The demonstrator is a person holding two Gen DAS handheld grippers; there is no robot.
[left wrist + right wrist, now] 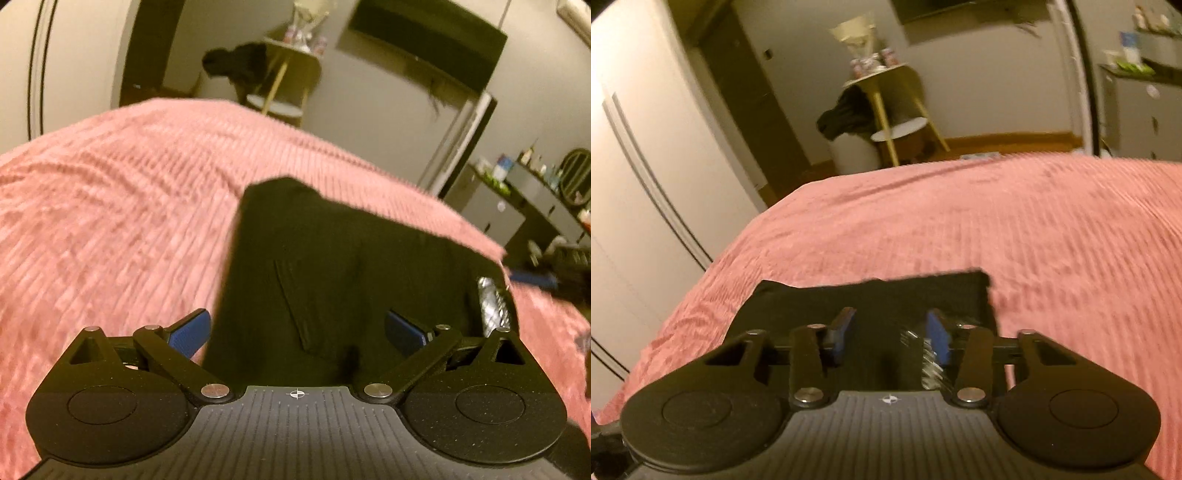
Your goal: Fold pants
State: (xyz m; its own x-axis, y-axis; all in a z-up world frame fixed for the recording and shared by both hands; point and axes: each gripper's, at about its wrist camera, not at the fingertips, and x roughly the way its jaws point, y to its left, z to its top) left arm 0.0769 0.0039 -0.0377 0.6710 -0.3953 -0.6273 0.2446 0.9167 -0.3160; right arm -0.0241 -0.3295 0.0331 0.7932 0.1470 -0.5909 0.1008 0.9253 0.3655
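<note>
The main risk is a loose stack: if either gripper drags the cloth while pulling away, the layers could slide and the fold could open. The black pants (351,273) lie folded into a compact rectangle on the pink bedspread (110,206). The left gripper (297,330) gapes wide; the right gripper (890,332) is partly spread, both holding nothing.

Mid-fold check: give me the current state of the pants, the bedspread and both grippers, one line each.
black pants: lying folded on the bed, compact dark block.
pink bedspread: spread over the bed, ribbed, under the pants.
left gripper: open wide, above the pants' near edge, holding nothing.
right gripper: open, over the pants, no cloth visibly pinched.
</note>
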